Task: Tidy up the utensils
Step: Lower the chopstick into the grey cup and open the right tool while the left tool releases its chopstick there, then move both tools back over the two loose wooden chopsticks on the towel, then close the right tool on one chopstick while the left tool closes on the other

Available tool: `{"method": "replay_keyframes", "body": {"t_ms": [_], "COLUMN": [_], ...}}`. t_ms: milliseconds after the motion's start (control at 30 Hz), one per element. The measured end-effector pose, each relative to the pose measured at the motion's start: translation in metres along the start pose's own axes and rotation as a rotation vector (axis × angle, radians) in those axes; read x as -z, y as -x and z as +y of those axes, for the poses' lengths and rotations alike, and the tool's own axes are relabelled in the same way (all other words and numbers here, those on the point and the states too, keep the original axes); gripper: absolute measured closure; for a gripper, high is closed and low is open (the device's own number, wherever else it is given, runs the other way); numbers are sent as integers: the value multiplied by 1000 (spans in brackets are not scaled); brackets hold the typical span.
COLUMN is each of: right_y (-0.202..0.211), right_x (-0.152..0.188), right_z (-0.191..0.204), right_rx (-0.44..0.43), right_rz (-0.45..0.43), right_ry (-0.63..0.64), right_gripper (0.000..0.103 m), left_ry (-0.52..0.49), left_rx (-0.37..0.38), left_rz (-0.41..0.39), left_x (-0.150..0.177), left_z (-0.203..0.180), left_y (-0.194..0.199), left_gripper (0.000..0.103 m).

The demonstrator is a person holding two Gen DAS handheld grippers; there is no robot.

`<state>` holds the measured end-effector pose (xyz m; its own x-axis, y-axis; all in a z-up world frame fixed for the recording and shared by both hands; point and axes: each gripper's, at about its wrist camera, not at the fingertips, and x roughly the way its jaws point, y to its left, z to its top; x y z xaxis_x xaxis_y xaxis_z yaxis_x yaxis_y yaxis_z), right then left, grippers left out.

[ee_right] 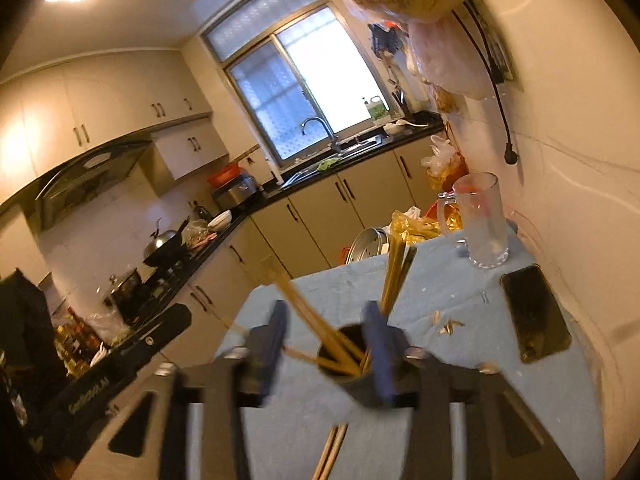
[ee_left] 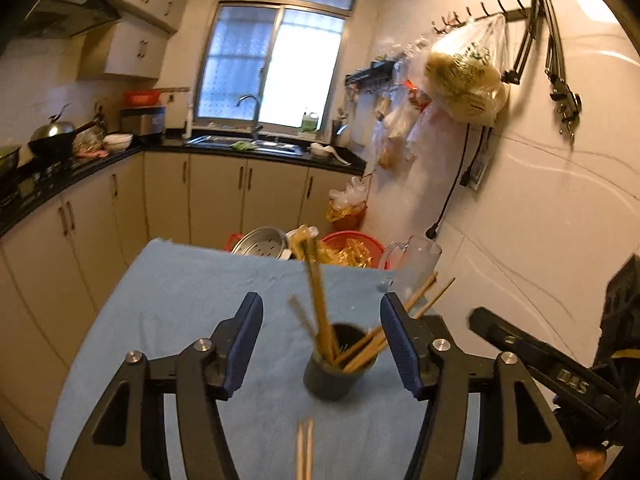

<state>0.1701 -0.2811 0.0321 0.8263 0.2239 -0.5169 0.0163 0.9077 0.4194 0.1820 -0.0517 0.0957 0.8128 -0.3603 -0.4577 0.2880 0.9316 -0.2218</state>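
A dark cup (ee_left: 334, 368) stands on the blue cloth (ee_left: 180, 300) and holds several wooden chopsticks (ee_left: 320, 300) that lean out in different directions. My left gripper (ee_left: 322, 344) is open, its fingers apart on either side of the cup, empty. A loose pair of chopsticks (ee_left: 305, 450) lies on the cloth below it. In the right wrist view the cup (ee_right: 352, 364) with chopsticks (ee_right: 394, 276) sits between the fingers of my right gripper (ee_right: 326, 350), which is open and empty. Another pair of chopsticks (ee_right: 330, 450) lies on the cloth in front.
A clear glass mug (ee_right: 482, 220) and a dark phone (ee_right: 536, 314) rest on the cloth near the tiled wall. A metal steamer pot (ee_left: 260, 242) and a red basket (ee_left: 352, 246) sit behind the table. Kitchen counters and sink are beyond.
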Motion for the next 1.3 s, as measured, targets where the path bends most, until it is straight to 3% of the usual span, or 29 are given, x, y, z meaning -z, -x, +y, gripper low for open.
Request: {"method": "replay_keyframes", "body": {"t_ms": [33, 233, 533, 800, 1300], "right_y": [11, 47, 56, 35, -56], "right_x": [7, 50, 105, 128, 145], "right_z": [4, 9, 1, 22, 16], "right_rx": [3, 16, 24, 38, 85], "right_rz": [-2, 55, 174, 265, 452], "right_ry": [9, 23, -3, 75, 76], "right_gripper": [39, 39, 39, 41, 68], "left_ry": [10, 46, 158, 137, 120], "left_rx": [-7, -110, -144, -130, -146], "left_rz": [5, 74, 219, 269, 339], "left_x": [3, 45, 105, 122, 126], "left_z": [4, 30, 66, 66, 81], "left_y": [8, 49, 63, 59, 2], "left_gripper": [39, 37, 37, 37, 37]}}
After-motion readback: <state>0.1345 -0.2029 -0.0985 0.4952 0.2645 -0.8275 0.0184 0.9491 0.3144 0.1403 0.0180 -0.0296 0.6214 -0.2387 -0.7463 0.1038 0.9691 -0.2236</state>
